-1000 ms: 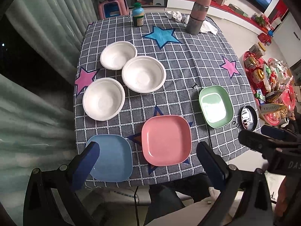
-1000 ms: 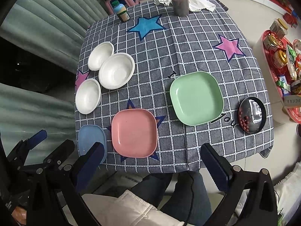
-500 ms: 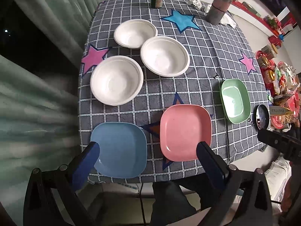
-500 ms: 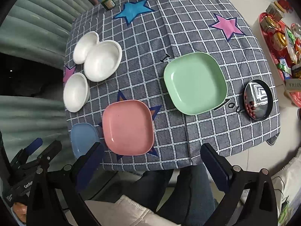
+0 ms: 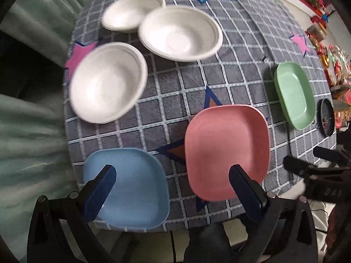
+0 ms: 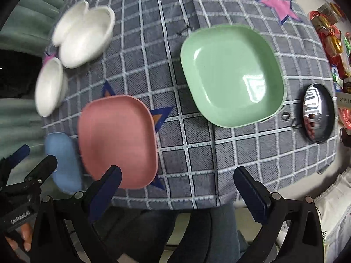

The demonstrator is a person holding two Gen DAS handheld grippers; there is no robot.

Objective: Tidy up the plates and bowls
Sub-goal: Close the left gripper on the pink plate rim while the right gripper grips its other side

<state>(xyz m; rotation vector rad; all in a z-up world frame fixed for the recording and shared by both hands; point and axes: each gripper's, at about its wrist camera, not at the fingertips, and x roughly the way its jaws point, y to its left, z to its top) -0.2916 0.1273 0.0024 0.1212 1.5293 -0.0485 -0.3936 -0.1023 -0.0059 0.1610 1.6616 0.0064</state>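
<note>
While hovering over the near edge of the tabletop [image 5: 237, 70], holding both grippers wide open, gripping nothing.

Left gripper [image 5: 171, 176] hanging spread above the blue plate [image 5: 136, 184] and the pink plate [image 5: 226, 149], both lying side by side at the near edge, blue on the left. Right gripper [image 6: 177, 182] gaping over the near tabletop edge, with the green plate [image 6: 230, 74] lying farther off, right of the pink plate and apart from it. Three white bowls [image 5: 107, 81] sitting clustered at the far left, the two far ones touching or overlapping. Small black dish [image 6: 318, 114] resting at the right edge, just beside the green plate.
</note>
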